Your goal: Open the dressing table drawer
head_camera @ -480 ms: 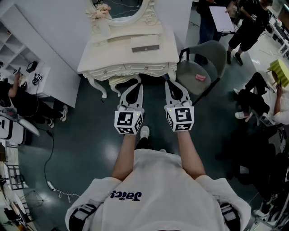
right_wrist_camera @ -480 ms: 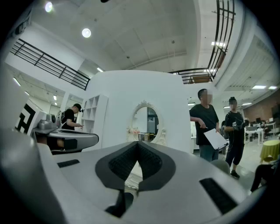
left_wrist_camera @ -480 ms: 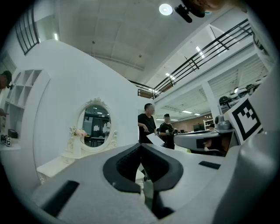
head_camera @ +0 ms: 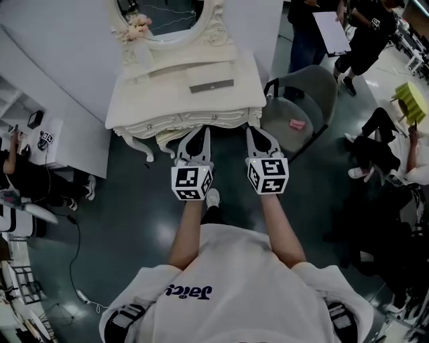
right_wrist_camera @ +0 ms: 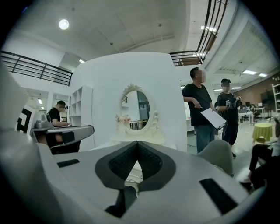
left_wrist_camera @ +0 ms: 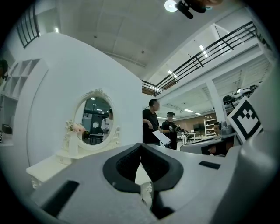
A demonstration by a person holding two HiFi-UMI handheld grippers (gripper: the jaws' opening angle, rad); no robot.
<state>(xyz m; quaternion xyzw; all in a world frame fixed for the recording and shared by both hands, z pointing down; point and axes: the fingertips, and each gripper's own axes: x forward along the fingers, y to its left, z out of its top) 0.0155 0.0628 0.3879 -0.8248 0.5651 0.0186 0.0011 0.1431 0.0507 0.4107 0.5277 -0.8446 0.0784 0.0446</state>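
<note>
Since the earlier frame the dressing table (head_camera: 174,94) has come closer in the head view and sits a little further left. Its front edge now lies just beyond the tips of the 2 grippers, where before a strip of dark floor showed between them. The oval mirror (head_camera: 167,17) is now partly cut off by the top of the view.

The left gripper (head_camera: 201,130) points level at the table's front, its jaws together with nothing between them. The drawer (head_camera: 221,118) runs along that front under the tabletop, between and just ahead of both grippers. It looks shut, though it is small here. The right gripper (head_camera: 253,130) is beside the left one, jaws likewise closed on nothing. A grey chair (head_camera: 301,100) stands just right of the table.
</note>
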